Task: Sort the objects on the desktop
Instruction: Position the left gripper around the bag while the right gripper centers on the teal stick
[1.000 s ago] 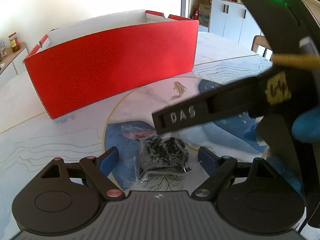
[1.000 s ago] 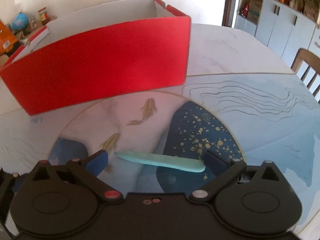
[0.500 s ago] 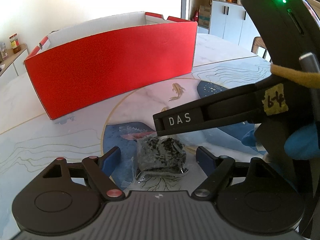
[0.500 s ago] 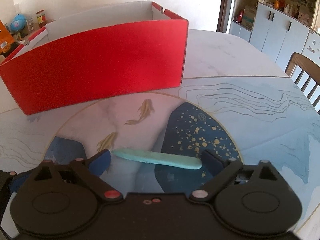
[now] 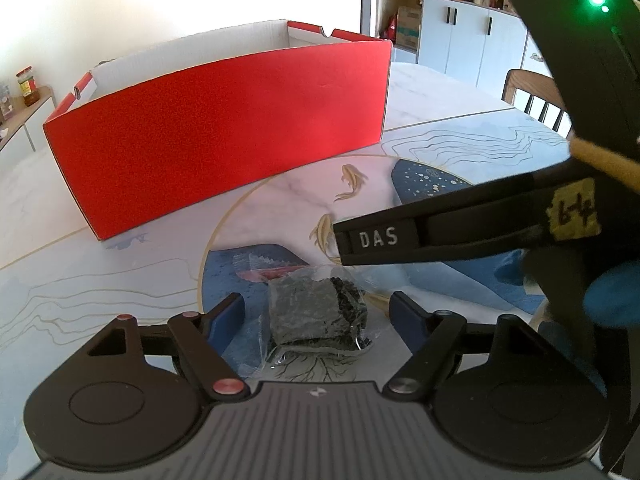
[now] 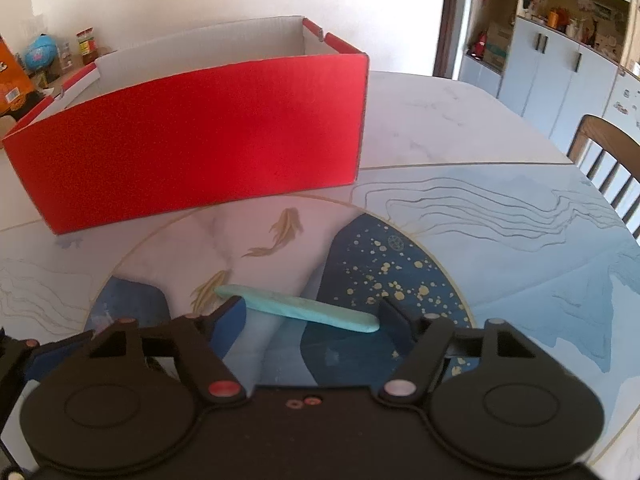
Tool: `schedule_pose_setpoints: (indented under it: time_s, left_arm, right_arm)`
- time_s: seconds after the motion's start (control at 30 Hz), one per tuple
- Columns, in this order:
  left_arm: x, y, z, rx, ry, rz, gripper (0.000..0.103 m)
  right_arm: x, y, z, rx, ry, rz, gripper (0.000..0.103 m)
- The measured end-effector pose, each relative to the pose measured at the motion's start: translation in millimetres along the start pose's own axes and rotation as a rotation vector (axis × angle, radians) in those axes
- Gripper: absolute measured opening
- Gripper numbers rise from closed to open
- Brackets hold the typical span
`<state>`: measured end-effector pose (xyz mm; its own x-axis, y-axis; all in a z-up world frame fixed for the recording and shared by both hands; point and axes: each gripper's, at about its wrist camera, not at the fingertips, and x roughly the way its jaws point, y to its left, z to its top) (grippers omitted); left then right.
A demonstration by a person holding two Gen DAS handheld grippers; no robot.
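Note:
A clear plastic bag of dark bits [image 5: 316, 314] lies on the table between the fingers of my left gripper [image 5: 318, 312]. Its jaws are closing, with a small gap left on each side of the bag. In the right wrist view a pale teal stick [image 6: 304, 308] lies crosswise between the fingers of my right gripper [image 6: 312, 308]. These jaws are closing too; the left fingertip [image 6: 232, 312] overlaps the stick near its left end, and the right one stands just off its other end. The red cardboard box [image 5: 224, 132] [image 6: 200, 144], open at the top, stands behind both.
A black bar marked DAS [image 5: 376, 238], part of the right-hand tool, crosses above the bag, with a blue-gloved hand [image 5: 612, 296] behind it. The round table [image 6: 500, 216] has a painted fish pattern. A wooden chair [image 6: 608, 148] and white cupboards [image 6: 560, 64] stand at the right.
The right jaws have narrowed around the teal stick. The left jaws have come in a little toward the bag. The DAS bar has sunk slightly in the left wrist view.

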<state>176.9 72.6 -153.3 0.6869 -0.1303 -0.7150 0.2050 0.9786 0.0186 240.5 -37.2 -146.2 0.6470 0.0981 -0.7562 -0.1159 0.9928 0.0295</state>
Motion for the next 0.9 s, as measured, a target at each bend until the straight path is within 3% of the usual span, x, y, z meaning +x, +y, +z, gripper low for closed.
schedule_pose_setpoints:
  time_s: [0.1, 0.23, 0.33, 0.5, 0.9]
  left_arm:
    - [0.6, 0.6, 0.3, -0.001, 0.001, 0.000, 0.079]
    - [3.0, 2.6, 1.2, -0.005, 0.002, 0.004, 0.079]
    - [5.1, 5.1, 2.6, -0.014, 0.005, 0.012, 0.079]
    - [4.8, 4.7, 2.2, -0.017, 0.001, 0.015, 0.079]
    - [4.5, 13.0, -0.6, -0.038, -0.012, 0.033, 0.077]
  right_arm:
    - [-3.8, -4.7, -2.0, 0.018, -0.002, 0.026, 0.090]
    - [-9.2, -2.4, -4.6, 0.024, -0.015, 0.047, 0.097]
    - [-6.7, -0.6, -5.0, 0.039, 0.004, 0.030, 0.097]
    - [-3.4, -7.2, 3.3, 0.193, 0.051, 0.027, 0.100]
    - [9.5, 12.1, 6.1, 0.171, 0.088, -0.063, 0.103]
